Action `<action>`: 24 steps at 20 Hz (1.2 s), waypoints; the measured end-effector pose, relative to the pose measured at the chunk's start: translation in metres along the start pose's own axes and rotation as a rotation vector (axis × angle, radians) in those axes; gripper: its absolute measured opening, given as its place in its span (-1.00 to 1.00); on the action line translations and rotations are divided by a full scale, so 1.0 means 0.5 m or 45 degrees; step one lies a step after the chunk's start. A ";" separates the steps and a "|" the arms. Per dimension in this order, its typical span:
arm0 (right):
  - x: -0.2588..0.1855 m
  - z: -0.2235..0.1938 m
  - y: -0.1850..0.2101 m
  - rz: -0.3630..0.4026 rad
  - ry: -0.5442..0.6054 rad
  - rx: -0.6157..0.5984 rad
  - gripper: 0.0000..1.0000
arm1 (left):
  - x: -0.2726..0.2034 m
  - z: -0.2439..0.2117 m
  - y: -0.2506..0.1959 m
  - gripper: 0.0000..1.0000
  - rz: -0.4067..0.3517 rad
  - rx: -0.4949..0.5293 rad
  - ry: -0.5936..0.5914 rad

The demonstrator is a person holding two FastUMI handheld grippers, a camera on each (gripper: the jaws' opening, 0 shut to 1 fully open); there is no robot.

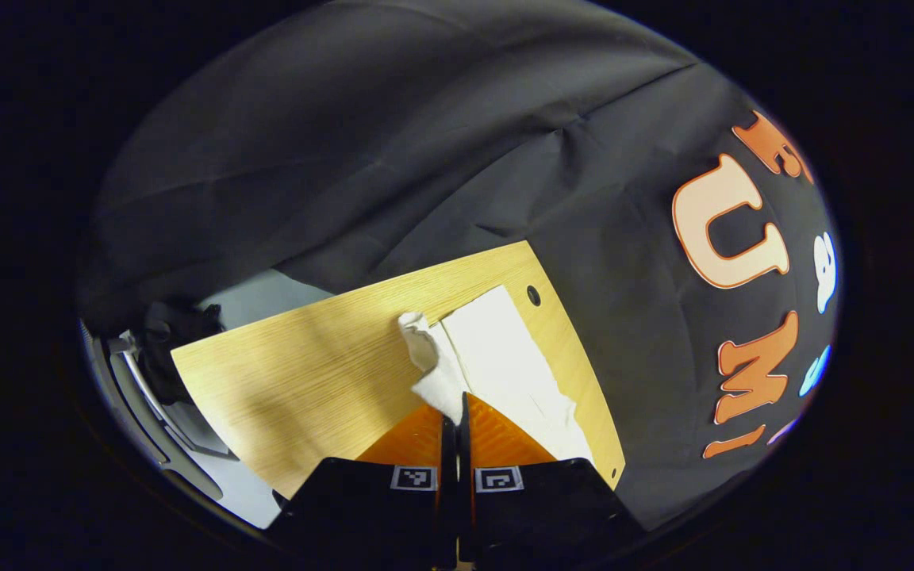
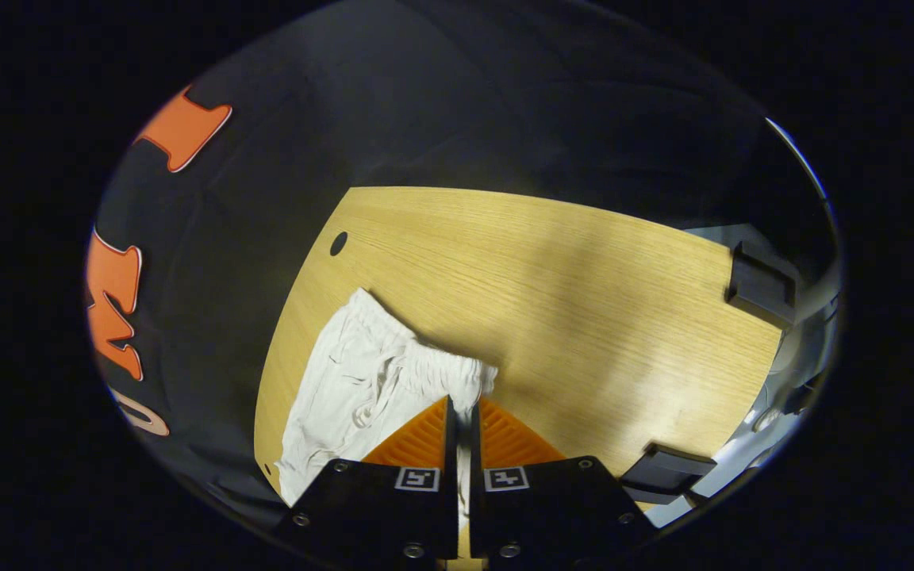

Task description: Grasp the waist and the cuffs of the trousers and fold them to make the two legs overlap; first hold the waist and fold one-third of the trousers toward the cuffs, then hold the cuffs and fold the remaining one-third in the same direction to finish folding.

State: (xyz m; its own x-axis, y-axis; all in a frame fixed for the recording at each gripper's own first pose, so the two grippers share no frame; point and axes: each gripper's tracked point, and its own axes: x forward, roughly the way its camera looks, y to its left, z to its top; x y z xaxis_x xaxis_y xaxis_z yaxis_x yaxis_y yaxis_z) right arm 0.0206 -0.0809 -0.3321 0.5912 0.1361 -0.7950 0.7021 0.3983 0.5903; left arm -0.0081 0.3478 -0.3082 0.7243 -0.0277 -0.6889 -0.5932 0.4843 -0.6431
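Observation:
White trousers (image 1: 497,349) lie along the right side of a wooden table (image 1: 306,381) in the left gripper view. My left gripper (image 1: 457,412) is shut on a lifted cuff end of the trousers, whose cloth bunches up just ahead of the fingertips. In the right gripper view the trousers (image 2: 354,388) show their gathered elastic waist, and my right gripper (image 2: 463,412) is shut on that waistband near its right corner. The cloth hangs a little off the table (image 2: 584,317) at both held ends.
The tabletop has a small round hole (image 1: 534,295) near its far corner, also seen as a hole (image 2: 338,243) in the right gripper view. Black clamps (image 2: 758,285) grip the table's right edge. The booth's black cloth wall stands behind, with a pale floor beyond the table.

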 end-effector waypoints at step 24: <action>0.030 0.102 0.292 0.057 -0.109 -0.054 -0.88 | 0.302 0.140 -0.209 -0.92 -0.102 0.373 0.244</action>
State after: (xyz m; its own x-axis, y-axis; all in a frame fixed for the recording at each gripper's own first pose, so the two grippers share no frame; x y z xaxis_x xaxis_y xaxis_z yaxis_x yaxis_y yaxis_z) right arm 0.1522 -0.0669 -0.2504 0.6544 0.0769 -0.7522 0.6582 0.4316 0.6168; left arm 0.1880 0.3541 -0.3217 0.6688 -0.2262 -0.7082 -0.3910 0.7031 -0.5939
